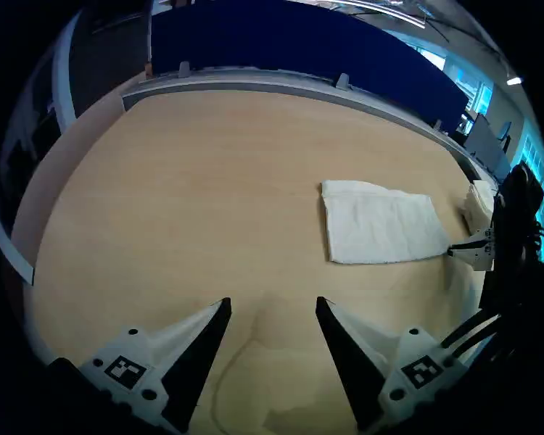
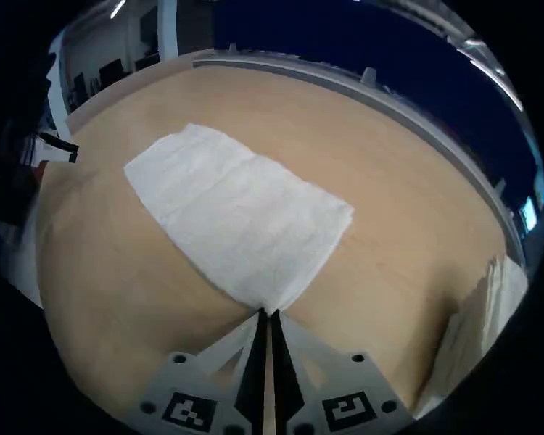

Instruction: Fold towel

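A white towel (image 1: 384,230) lies flat on the wooden table (image 1: 199,188), folded into a long rectangle. Seen from the right gripper view, the towel (image 2: 236,210) stretches away from me, and its near corner runs in between the tips of my right gripper (image 2: 267,313), which is shut on that corner. The left gripper view shows the right gripper (image 1: 452,249) at the towel's right-hand corner. My left gripper (image 1: 272,303) hangs open over bare table, well to the left of the towel, with nothing between its fingers. It appears small as the left gripper (image 2: 51,148) at the far left edge.
A stack of folded white towels (image 1: 481,203) sits past the right gripper, and the same stack of towels (image 2: 489,304) shows at the right. A blue partition (image 1: 294,43) runs behind the table's far edge (image 1: 272,83).
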Demonstrator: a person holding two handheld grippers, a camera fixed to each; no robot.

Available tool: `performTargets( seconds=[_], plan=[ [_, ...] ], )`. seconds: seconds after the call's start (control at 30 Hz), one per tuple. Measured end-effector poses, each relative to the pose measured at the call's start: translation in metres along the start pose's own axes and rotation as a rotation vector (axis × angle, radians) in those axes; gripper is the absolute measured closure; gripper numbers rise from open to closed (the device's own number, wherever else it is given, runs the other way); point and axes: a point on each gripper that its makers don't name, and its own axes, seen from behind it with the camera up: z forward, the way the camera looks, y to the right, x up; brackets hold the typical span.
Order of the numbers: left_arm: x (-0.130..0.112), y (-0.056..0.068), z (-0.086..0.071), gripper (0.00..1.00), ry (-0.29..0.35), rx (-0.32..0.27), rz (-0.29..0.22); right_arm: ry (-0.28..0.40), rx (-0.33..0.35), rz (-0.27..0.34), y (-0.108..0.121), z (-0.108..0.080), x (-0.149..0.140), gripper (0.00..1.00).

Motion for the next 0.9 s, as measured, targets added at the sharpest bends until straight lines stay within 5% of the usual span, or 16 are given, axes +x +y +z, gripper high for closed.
performTargets(
  seconds=[0.3,0.9],
  plan=[
    [0.005,0.001,-0.005,0.14,0.011,-0.007,0.006,0.032,-0.022,-0.034,0.004,-0.011,0.026,0.97],
    [0.011,0.006,-0.022,0.14,0.051,-0.033,-0.016,0.175,-0.032,-0.197,-0.010,-0.038,0.143,0.97]
  ],
)
